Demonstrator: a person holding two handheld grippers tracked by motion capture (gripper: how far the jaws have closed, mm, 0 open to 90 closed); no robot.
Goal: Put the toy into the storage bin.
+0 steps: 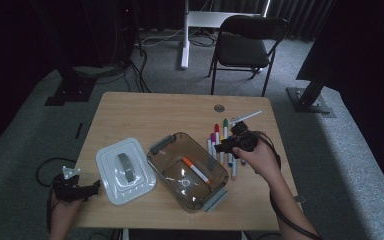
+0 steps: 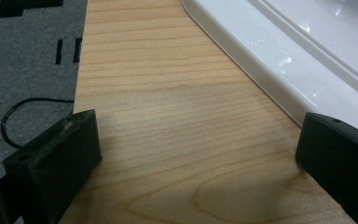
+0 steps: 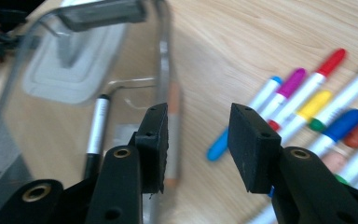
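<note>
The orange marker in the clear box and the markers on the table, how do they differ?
The orange marker lies alone inside the clear box, slanted across its bottom; the markers on the table lie outside it to the right, packed side by side in many colours. Both are white-barrelled with coloured caps, and no jaws hold either.

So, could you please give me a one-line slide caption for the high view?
Right gripper open above markers beside a clear box holding one marker; white lid set aside.
</note>
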